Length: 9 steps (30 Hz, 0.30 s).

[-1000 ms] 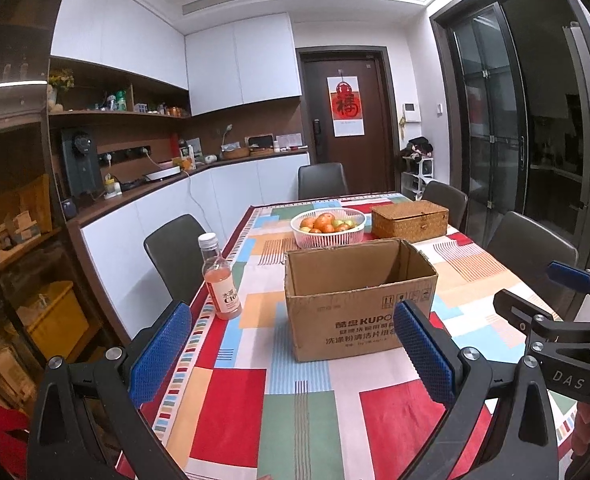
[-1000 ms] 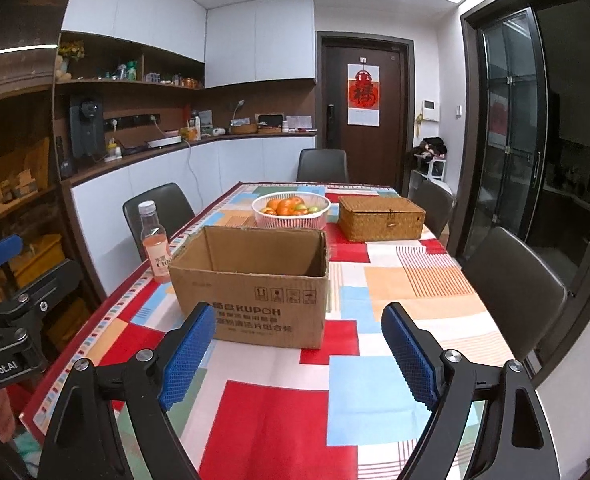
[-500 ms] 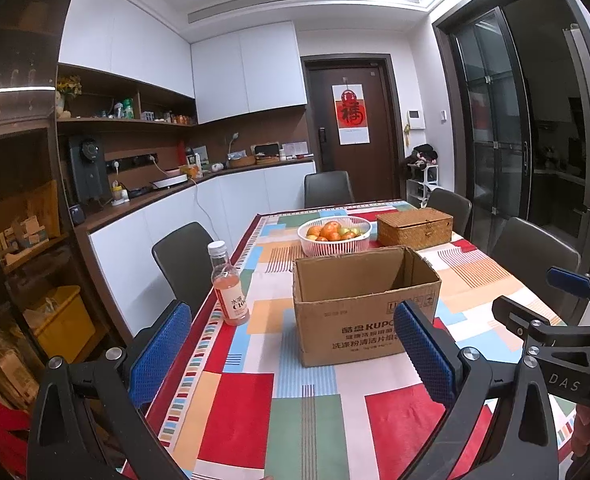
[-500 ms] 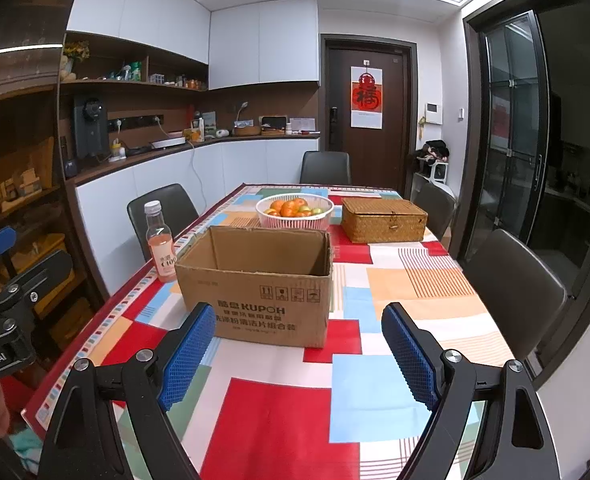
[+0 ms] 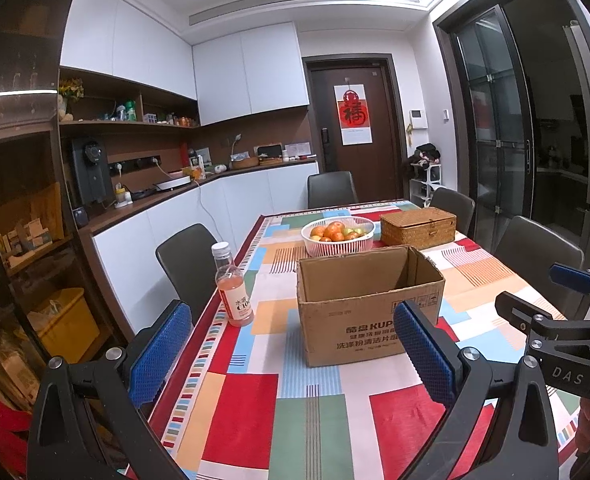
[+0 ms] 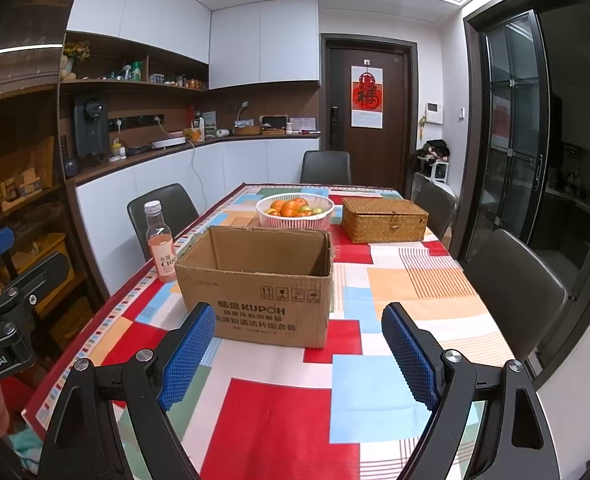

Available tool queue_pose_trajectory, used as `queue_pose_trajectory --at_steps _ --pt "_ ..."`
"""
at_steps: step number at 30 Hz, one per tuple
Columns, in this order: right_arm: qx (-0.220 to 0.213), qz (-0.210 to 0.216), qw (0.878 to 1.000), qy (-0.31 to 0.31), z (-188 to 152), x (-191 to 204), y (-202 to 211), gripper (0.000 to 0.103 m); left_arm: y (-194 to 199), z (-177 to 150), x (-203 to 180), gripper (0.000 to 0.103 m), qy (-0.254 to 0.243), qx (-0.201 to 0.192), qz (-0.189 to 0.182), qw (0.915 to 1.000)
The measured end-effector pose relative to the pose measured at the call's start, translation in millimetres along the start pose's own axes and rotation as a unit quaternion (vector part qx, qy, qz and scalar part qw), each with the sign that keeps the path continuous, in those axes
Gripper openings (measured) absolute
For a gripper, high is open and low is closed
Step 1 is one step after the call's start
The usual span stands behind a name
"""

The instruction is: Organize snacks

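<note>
An open brown cardboard box [image 5: 369,304] [image 6: 259,280] stands on the table with the colourful checked cloth [image 5: 255,412] [image 6: 279,416]. A bottle of pink drink [image 5: 233,286] [image 6: 161,242] stands left of the box near the table's left edge. A white basket of oranges [image 5: 337,234] [image 6: 295,210] and a closed wicker box [image 5: 417,224] [image 6: 385,218] sit behind it. My left gripper [image 5: 293,354] is open and empty, short of the box. My right gripper [image 6: 299,356] is open and empty, also short of the box, and shows at the right in the left wrist view [image 5: 567,316].
Dark chairs stand around the table: one on the left [image 5: 185,264], one at the far end [image 6: 326,166], two on the right [image 6: 513,284]. A white counter [image 6: 183,168] with shelves runs along the left wall. Glass doors [image 6: 511,136] are on the right.
Both grippers have tilted up and drawn back a little, so the box and table sit lower in both views. Nothing on the table has moved.
</note>
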State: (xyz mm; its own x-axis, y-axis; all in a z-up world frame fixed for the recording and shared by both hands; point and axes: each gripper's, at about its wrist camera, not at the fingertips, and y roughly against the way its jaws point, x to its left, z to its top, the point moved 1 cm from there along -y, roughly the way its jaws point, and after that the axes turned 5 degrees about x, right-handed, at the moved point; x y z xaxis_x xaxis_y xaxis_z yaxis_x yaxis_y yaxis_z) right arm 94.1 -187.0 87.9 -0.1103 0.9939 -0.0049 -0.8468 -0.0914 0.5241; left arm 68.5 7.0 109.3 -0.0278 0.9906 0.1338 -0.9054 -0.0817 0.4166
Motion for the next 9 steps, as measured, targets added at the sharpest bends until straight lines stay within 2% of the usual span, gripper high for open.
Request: queue_pose_trajectory --at_steps 9 --pt "0.005 -0.001 1.0 -0.001 0.4 -0.8 -2.4 0.086 -1.0 1.6 2.0 0.103 -0.002 0.004 0.001 1.0"
